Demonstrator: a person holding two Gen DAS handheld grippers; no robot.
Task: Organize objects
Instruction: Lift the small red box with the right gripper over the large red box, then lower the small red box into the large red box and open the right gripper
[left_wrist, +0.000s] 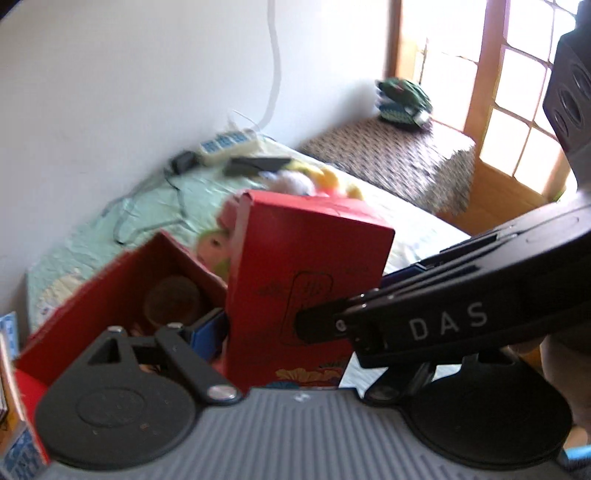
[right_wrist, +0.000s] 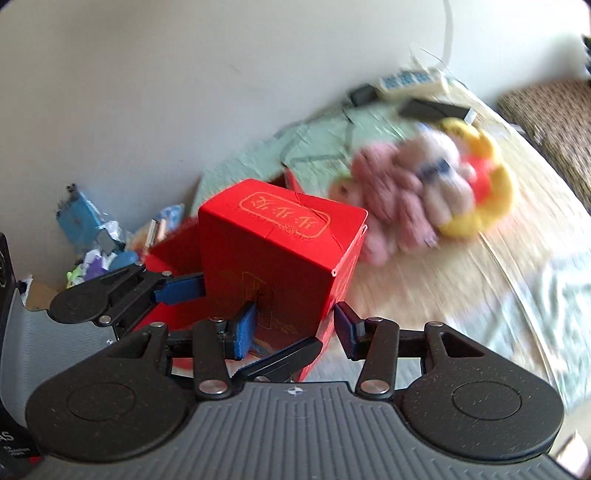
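Note:
A tall red box (left_wrist: 306, 266) with gold print on top (right_wrist: 284, 236) hangs tilted over an open red carton (left_wrist: 110, 284), which holds a round brown thing (left_wrist: 173, 299). My left gripper (left_wrist: 288, 328) is shut on the box: its blue left pad (left_wrist: 207, 328) presses the box's left side, while its other finger is hidden behind the right gripper (left_wrist: 351, 299). In the right wrist view my right gripper (right_wrist: 295, 330) straddles the box's near corner, its blue pads (right_wrist: 243, 332) against the box. The left gripper (right_wrist: 255, 317) holds the box from the left.
A pink, yellow and red plush toy (right_wrist: 424, 184) lies on the pale green bedsheet (right_wrist: 517, 295) behind the box. A power strip (left_wrist: 225, 142) and black device (left_wrist: 255, 166) sit by the wall. A patterned bench (left_wrist: 399, 158) carries a green bag (left_wrist: 402, 99). Clutter (right_wrist: 92, 236) lies left.

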